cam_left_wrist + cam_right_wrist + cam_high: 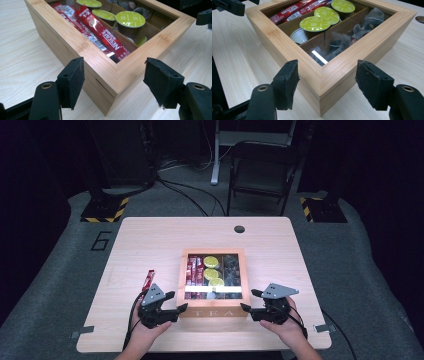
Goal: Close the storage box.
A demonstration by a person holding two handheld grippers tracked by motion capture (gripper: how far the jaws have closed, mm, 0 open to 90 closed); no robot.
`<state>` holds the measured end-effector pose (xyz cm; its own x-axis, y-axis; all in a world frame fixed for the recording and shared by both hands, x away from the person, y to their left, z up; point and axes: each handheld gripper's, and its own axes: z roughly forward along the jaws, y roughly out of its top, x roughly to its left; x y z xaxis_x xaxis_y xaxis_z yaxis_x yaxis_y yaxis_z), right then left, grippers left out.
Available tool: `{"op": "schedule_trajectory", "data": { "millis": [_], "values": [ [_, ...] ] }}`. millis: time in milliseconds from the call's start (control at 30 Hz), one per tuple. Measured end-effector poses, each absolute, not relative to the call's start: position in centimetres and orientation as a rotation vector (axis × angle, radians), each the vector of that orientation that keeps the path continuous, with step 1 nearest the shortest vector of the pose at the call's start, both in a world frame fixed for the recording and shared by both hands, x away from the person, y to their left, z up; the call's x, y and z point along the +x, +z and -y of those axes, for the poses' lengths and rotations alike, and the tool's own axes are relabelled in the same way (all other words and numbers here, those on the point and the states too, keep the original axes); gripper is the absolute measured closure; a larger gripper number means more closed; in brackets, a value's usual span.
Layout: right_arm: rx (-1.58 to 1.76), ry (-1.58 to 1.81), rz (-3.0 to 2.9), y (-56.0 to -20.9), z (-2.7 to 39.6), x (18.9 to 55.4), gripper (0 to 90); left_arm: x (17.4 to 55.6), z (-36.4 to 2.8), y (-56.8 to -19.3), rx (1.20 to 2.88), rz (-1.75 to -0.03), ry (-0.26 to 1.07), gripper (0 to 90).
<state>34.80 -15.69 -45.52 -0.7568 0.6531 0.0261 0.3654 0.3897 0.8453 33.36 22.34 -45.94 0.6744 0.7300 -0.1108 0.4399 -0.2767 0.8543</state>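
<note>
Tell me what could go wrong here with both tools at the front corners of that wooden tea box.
1. Each tool, left tool and right tool, straddles only a corner of the tea box, jaws open; closing on the angled edges could make the pads slip.
2. Uneven lifting might tilt the box and twist its glass-paned lid.
3. A loose red sachet beside the left tool could get knocked.

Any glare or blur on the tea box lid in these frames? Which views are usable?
High view: a bright glare strip crosses the glass lid of the box, surroundings dark, detail soft. Right gripper view: small white reflection on the glass, tea bags dim beneath. Left gripper view: sharpest, red sachets legible, no strong glare.
</note>
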Motion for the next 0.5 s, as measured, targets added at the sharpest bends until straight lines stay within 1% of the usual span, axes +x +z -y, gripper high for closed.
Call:
{"op": "schedule_trajectory", "data": {
  "millis": [100, 500],
  "values": [
    [0.904, 1.311, -2.327, -45.4, 16.0, 34.9, 35.2, 33.4, -22.7, -45.6, 1.893, -0.923, 0.384, 33.7],
    [0.974, 1.333, -2.208, -45.0, 17.2, 35.4, 35.9, 33.8, -23.9, -45.2, 1.874, -0.957, 0.423, 33.9]
  ]
}}
